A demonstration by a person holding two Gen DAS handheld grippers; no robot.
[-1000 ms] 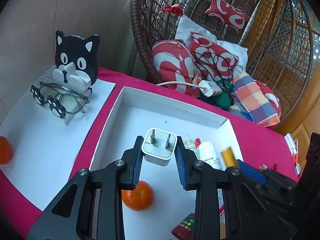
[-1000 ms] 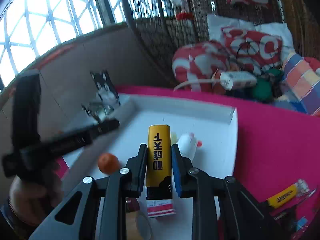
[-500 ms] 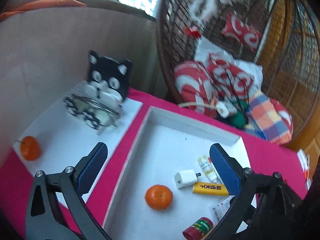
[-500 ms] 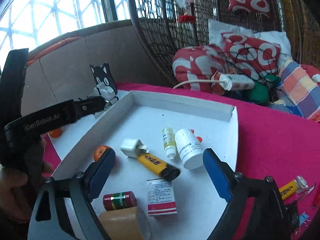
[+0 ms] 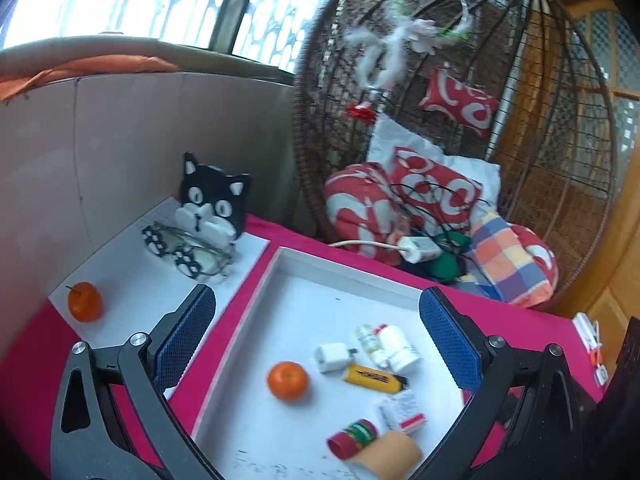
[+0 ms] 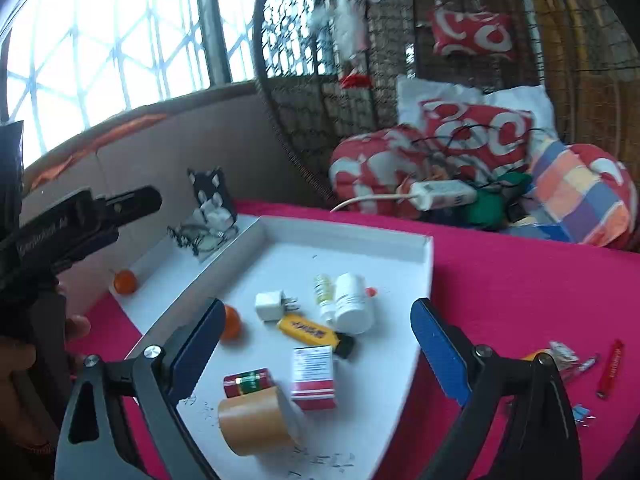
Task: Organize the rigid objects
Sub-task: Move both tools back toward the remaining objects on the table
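A white tray (image 5: pixel 344 276) (image 6: pixel 424 264) on the pink table holds a white charger plug (image 5: pixel 331 357) (image 6: pixel 270 305), a yellow lighter (image 5: pixel 374 378) (image 6: pixel 312 331), a white pill bottle (image 5: pixel 398 346) (image 6: pixel 352 304), a small dropper bottle (image 6: pixel 323 290), a tangerine (image 5: pixel 287 380) (image 6: pixel 232 322), a red-and-white box (image 6: pixel 313 376), a red can (image 6: pixel 246 380) and a tape roll (image 6: pixel 256 420). My left gripper (image 5: pixel 316 340) is open and empty, raised above the tray. My right gripper (image 6: pixel 316 350) is open and empty, also above the tray.
A cat-shaped holder (image 5: pixel 212 208) with glasses (image 5: pixel 180 248) and a second tangerine (image 5: pixel 83 302) sit on a white sheet at the left. Small red and yellow items (image 6: pixel 610 368) lie on the cloth at the right. A wicker chair with cushions (image 5: pixel 420 192) stands behind the table.
Both grippers opened and let go: the left dropped the charger plug, the right the yellow lighter, into the tray. Both then pulled back and up.
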